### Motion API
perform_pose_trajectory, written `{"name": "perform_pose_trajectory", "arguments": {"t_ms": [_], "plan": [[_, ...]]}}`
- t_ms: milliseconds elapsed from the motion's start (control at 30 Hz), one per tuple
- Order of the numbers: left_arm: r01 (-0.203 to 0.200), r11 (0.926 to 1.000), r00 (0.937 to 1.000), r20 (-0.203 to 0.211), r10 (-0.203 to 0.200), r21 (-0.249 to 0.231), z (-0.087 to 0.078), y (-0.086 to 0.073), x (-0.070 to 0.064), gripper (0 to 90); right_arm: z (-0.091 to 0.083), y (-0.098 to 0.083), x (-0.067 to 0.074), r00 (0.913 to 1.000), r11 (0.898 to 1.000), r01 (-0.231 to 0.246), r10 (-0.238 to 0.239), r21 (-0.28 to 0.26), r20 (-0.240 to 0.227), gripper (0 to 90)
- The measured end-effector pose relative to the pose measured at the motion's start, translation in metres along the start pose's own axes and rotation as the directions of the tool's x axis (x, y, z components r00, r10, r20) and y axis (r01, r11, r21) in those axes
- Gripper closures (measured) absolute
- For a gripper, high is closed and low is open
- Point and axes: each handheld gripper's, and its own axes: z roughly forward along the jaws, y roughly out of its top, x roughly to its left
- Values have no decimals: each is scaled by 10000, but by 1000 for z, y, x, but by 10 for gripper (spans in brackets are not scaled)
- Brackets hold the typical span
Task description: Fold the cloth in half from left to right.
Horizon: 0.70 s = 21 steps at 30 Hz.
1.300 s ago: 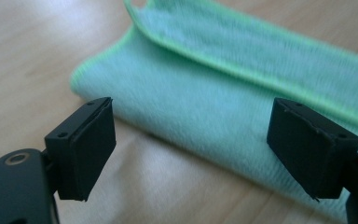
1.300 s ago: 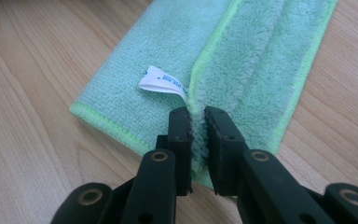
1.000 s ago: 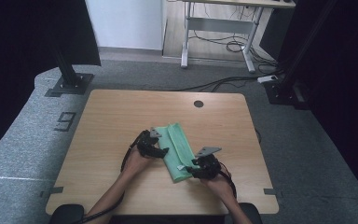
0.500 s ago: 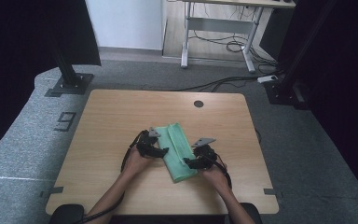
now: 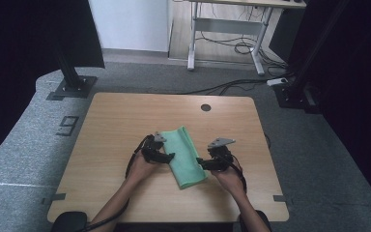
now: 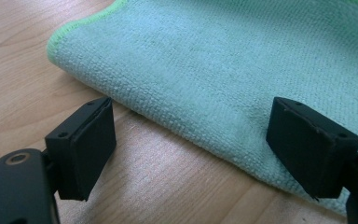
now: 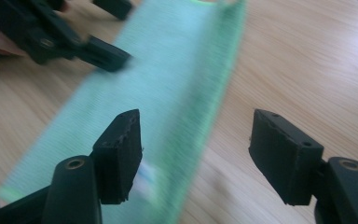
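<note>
Folded green cloth (image 5: 185, 157) between two grippers on the table (image 5: 121, 125)
Left gripper (image 5: 166, 155) at the cloth's left edge, jaws spread, nothing pinched; right gripper (image 5: 200, 163) beside its near right edge, jaws just opening, nothing between them.

Overhead cam; two close tong-cams, cloth (image 5: 186, 157) shared.

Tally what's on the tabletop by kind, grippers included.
Green cloth, folded: 1
Grippers, left gripper and right gripper, both open, one at each long side of the cloth: 2
Total: 3
</note>
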Motion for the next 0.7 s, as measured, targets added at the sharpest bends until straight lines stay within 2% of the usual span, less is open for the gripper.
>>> {"name": "perform_pose_trajectory", "arguments": {"t_ms": [100,233,400,500,600,700], "plan": [[-1,10000,10000,6,1,-3,0,0,0,155,10,7,9,9993,9999,151,-153,-50,-336,322],[21,10000,10000,19,-21,-24,0,0,0,155,19,9,12,9991,9997,212,-209,88,-368,320],[-288,9994,9994,-192,284,-193,-4,-1,-2,154,19,-5,-3,9999,9990,-128,127,417,32,321],[-286,9992,9996,-63,285,-279,-10,0,-7,151,16,-14,-13,9994,9980,-289,276,569,221,320],[-346,9992,9994,-80,344,-176,-17,1,-15,145,15,-21,-19,9992,9965,-265,240,792,316,314],[-360,9992,9992,-180,363,185,-19,1,-22,145,15,-27,-20,9994,9958,-223,200,883,267,302]]}}
